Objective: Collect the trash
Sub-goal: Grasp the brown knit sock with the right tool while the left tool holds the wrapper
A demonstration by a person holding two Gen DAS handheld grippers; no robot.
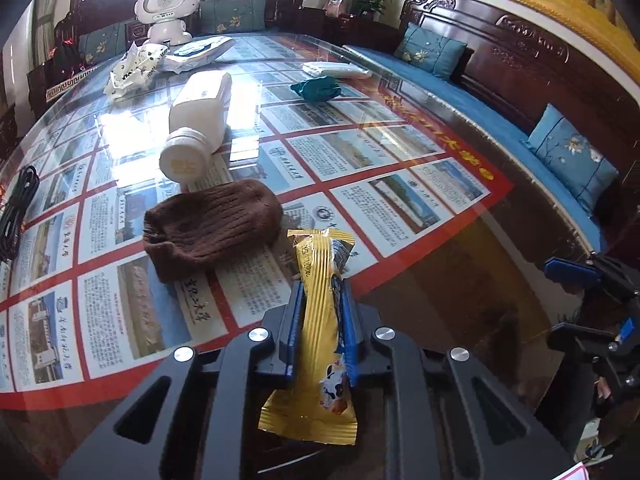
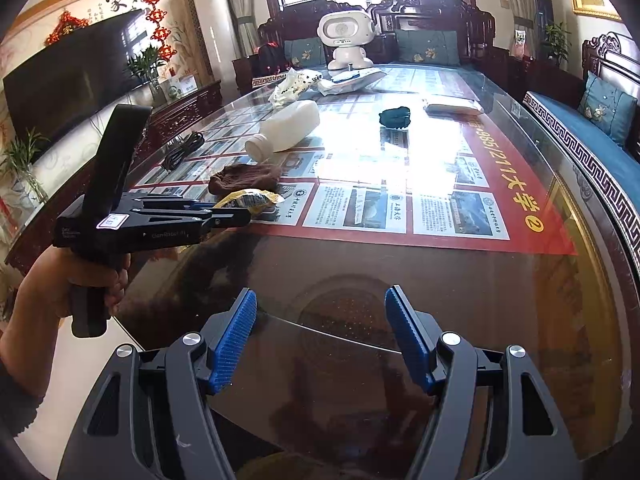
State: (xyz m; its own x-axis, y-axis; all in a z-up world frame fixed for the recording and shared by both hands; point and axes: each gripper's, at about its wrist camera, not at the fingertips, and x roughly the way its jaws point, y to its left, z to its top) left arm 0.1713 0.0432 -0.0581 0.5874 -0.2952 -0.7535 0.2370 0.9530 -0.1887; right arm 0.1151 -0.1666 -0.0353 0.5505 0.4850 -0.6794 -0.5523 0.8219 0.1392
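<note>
The gold snack wrapper (image 1: pixel 320 320) sits lengthwise between the blue pads of my left gripper (image 1: pixel 320 292), and my jaws there are clamped on it, squeezing its middle flat. Its far crimped end sticks out past my fingertips over the tabletop (image 1: pixel 460 292); its near end fans out toward the camera. From my right wrist view the same wrapper (image 2: pixel 250 200) pokes out of the left gripper (image 2: pixel 240 216), which a hand (image 2: pixel 52 284) holds by its grip just above the glass.

Just beyond the wrapper lies a brown knitted sock (image 1: pixel 212 226), close to touching its far end. Behind that a white plastic bottle (image 1: pixel 198 124) lies on its side, cap on and pointing toward me; I cannot tell whether anything is in it. Further off are a crumpled white bag (image 1: pixel 134 68), a dark green bundle of cloth (image 1: pixel 316 88), a white pack (image 1: pixel 336 70) and a white toy robot (image 1: pixel 166 8) at the far end. A black cable (image 1: pixel 16 212) is coiled at the left edge.

My right gripper (image 2: pixel 320 336) hangs over the bare dark glass near the tabletop's near edge, jaws wide apart with nothing between them. That near stretch is open; to the right the tabletop edge runs along a blue cushioned bench (image 2: pixel 592 136).
</note>
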